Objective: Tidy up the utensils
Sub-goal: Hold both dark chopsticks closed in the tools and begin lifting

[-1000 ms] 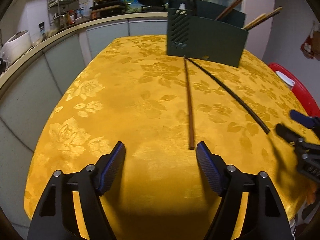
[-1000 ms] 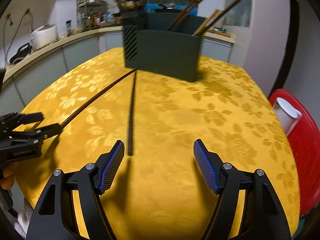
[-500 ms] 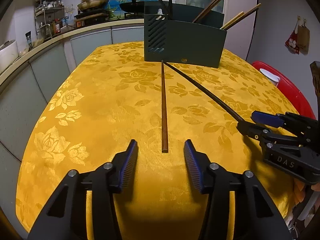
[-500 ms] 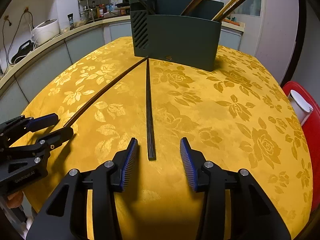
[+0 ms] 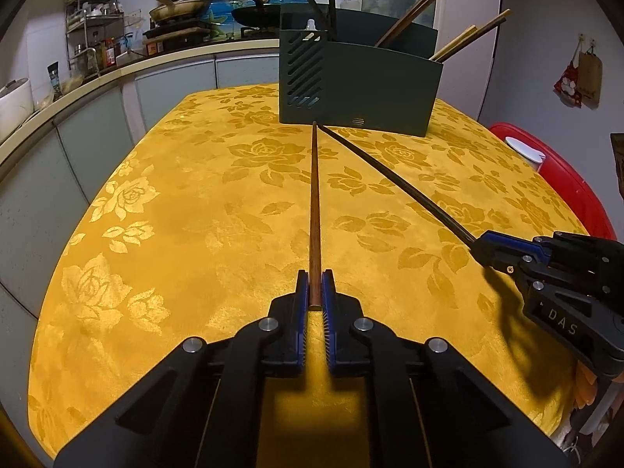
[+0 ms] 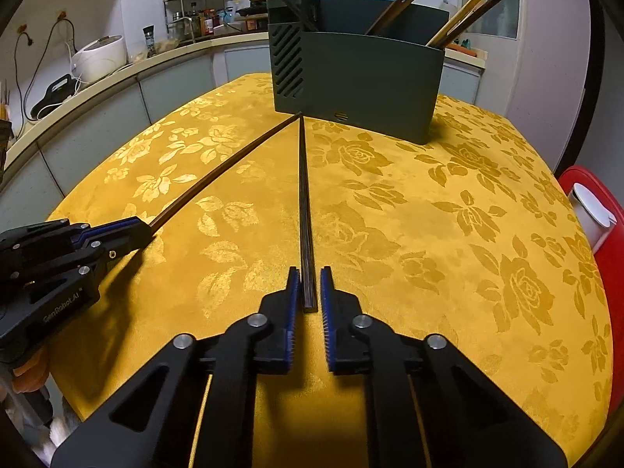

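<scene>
At the near edge of the bench (image 5: 163, 202) I have both tools down on a chopstick each. My left tool (image 5: 315, 292) is pinched on the near end of the brown stick (image 5: 314, 195), and my right tool (image 6: 310, 292) has closed round the near end of the black stick (image 6: 303, 202); its pads look a shade off the wood on the right side, though I read it as gripped. Both sticks lie flat on the cloth, splayed at my end, their far tips touching at the foot of the holder (image 6: 366, 89).

I judge this the pick-up step, grasp just made. Next comes a lift of each near end, then swinging the sticks upright and dropping them into the holder's open top, among those leaning there already.

Room is good: the cloth is bare left and right of the sticks. The red bin (image 6: 596, 234) sits off the right edge, the counter beyond the left. Long sticks could clip the holder's front wall.
</scene>
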Demonstrator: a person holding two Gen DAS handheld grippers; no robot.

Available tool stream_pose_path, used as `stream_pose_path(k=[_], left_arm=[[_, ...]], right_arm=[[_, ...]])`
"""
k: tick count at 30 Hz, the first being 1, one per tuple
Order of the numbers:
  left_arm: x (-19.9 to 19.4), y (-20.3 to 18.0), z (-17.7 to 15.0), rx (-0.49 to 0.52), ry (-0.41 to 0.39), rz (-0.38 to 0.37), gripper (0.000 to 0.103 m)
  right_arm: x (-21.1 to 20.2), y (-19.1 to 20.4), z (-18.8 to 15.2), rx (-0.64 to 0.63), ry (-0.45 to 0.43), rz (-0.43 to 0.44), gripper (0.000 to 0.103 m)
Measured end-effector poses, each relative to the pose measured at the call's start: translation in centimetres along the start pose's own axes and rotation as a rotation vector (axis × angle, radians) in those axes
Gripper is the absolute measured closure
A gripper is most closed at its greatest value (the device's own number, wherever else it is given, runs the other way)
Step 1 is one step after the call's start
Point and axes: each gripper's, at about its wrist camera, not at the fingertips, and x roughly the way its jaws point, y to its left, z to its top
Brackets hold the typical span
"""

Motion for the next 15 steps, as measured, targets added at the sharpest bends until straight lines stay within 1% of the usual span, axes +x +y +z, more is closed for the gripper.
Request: stream_pose_path(k=[2, 6, 10, 15], left_arm=[[-0.1, 0.0, -0.1, -0.001, 0.001, -0.001, 0.096], [-0.5, -0.1, -0.4, -0.003, 0.003, 0.007, 0.096], [-0.9, -0.5, -1.0, 0.006, 0.002, 0.016, 0.096], [-1.2, -1.2, -1.4, 0.024, -0.006, 0.027, 0.096]], right_arm=[[-0.3, -0.1, -0.2, 0.007, -0.002, -0.012, 0.094], [-1.0, -0.7, -0.9, 0.03, -0.002, -0.074, 0.095], [-2.1, -2.0, -2.2, 0.091, -0.006, -0.128, 0.095], [-3.1, -2.7, -3.4, 0.133, -0.03, -0.161, 0.095]])
